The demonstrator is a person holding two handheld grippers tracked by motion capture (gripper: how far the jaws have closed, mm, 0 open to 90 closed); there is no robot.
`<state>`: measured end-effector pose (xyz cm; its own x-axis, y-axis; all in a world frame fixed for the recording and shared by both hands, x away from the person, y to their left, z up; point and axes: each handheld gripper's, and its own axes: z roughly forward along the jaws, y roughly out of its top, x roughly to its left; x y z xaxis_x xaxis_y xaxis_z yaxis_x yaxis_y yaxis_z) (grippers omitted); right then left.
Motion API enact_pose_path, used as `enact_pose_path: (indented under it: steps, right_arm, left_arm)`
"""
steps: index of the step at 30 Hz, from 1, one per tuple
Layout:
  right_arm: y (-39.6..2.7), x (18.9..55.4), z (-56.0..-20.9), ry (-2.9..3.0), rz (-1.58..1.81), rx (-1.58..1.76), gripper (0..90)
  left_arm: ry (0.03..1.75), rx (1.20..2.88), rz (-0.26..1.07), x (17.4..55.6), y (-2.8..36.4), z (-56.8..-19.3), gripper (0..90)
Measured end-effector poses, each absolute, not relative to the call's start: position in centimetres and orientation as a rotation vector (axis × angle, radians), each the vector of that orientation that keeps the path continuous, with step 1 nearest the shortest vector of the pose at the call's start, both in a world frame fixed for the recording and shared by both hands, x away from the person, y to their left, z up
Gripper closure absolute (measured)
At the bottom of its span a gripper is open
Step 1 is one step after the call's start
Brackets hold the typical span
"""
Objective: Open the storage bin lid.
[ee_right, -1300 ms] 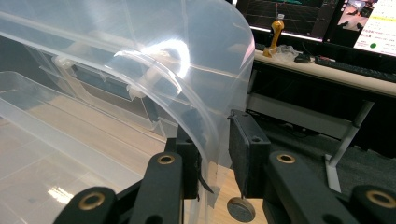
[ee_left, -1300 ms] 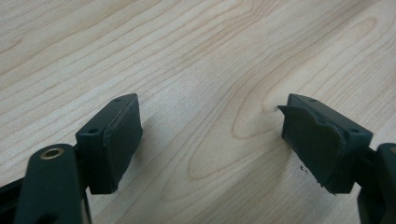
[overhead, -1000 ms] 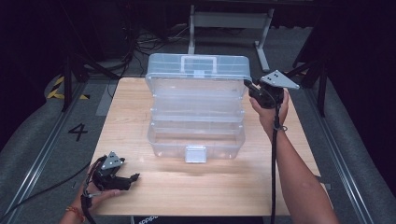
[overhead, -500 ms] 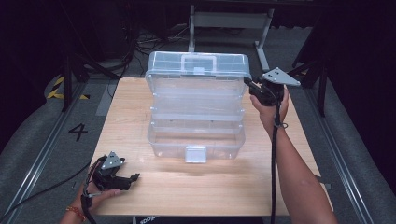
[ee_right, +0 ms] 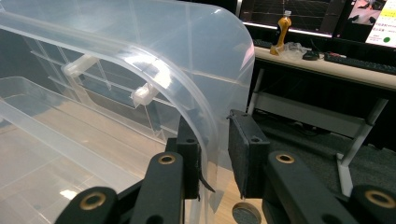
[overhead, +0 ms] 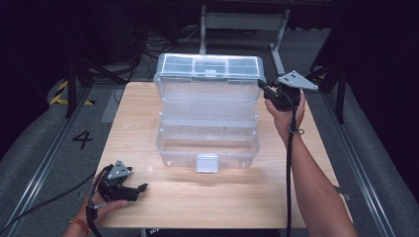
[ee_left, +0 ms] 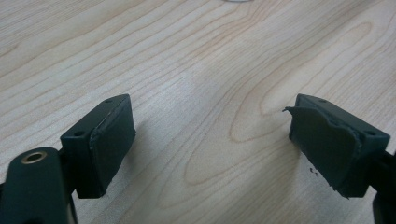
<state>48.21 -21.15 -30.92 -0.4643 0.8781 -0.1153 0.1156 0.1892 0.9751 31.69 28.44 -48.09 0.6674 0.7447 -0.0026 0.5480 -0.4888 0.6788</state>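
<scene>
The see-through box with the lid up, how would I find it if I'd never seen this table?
Look at the wooden table: the see-through box stands in its middle, tiers stepping back to its raised lid. It is the table's clear plastic thing, with the right gripper at the lid's edge.

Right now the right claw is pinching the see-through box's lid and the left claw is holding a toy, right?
Not quite. The left claw holds nothing: the left gripper view shows open jaws over bare table. The right claw does pinch the lid.

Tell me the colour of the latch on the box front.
Whitish grey latch, best in the high view.
</scene>
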Motion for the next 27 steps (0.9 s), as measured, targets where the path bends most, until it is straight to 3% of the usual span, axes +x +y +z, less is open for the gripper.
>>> enact_pose_path:
  steps: [27]
  right_arm:
    - [-21.1, 50.8, -30.5, 1.735, 1.36, 0.982, 76.6]
  left_arm:
    - [0.997, 2.209, 0.372, 31.7, 28.3, -48.2, 14.5]
